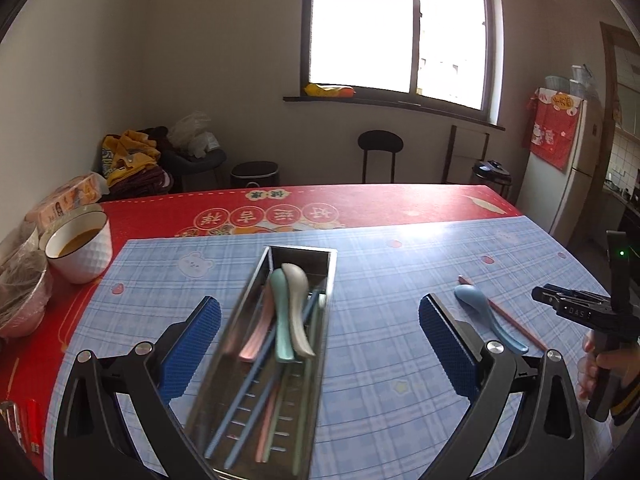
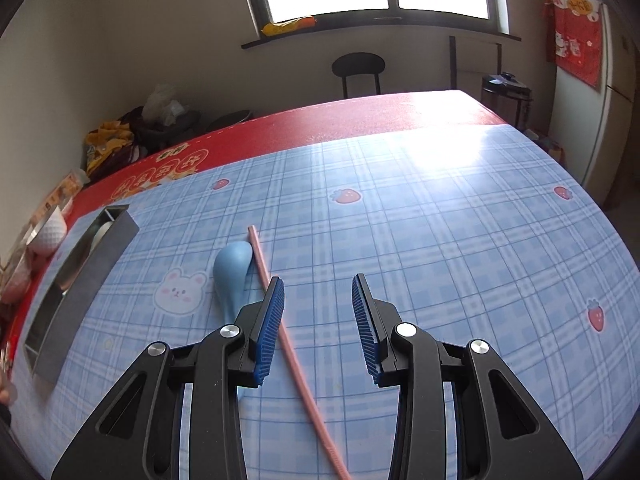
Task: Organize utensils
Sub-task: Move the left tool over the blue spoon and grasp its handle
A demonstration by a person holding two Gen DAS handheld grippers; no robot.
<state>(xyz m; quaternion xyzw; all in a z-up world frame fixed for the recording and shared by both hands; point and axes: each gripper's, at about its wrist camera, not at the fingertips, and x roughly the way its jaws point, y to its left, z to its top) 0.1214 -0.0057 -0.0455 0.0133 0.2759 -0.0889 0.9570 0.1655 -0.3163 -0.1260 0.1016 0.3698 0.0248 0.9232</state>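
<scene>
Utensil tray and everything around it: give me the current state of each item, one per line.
Utensil tray: on the table, holding spoons and chopsticks, between the open pads.
Blue spoon: lying loose on the mat, outside the tray.
Pink chopstick: loose, beside the blue spoon.
Left gripper: open.
Right gripper: open, empty, over the pink chopstick.
White bowl: upright, orange liquid inside.

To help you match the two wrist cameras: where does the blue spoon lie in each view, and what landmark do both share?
Left wrist view: the blue spoon lies right of centre, beside the pink chopstick.
Right wrist view: the blue spoon lies left of centre, partly behind the right gripper.
Shared landmark: the metal utensil tray.
</scene>
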